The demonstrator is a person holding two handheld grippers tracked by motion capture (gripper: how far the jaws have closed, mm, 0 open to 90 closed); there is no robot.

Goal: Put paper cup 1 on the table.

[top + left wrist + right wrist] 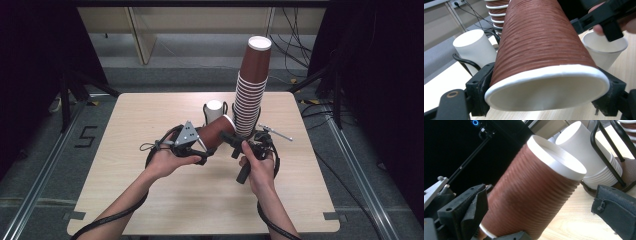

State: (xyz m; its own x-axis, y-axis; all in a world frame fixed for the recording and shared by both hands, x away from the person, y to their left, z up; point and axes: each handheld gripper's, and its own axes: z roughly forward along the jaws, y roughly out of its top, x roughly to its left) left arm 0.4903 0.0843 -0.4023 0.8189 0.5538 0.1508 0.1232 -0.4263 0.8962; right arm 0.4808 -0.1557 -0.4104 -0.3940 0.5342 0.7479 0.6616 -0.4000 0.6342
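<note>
A ribbed brown paper cup (216,131) lies tilted above the table's middle, and my left gripper (204,146) is shut on it near its white rim. In the left gripper view the cup (541,47) has its open mouth facing the camera, and both jaws of my left gripper (546,91) press on its sides. My right gripper (234,142) is at the cup's base end. In the right gripper view the cup (534,192) sits between the wide jaws of my right gripper (540,193). A gap separates the right jaw from the cup.
A tall stack of brown cups (251,90) stands behind the hands, with a short stack of white cups (214,111) in a black wire holder (606,160) beside it. A loose white cup (604,51) stands upright on the wooden table (150,200). A thin metal rod (276,132) lies right of the stack.
</note>
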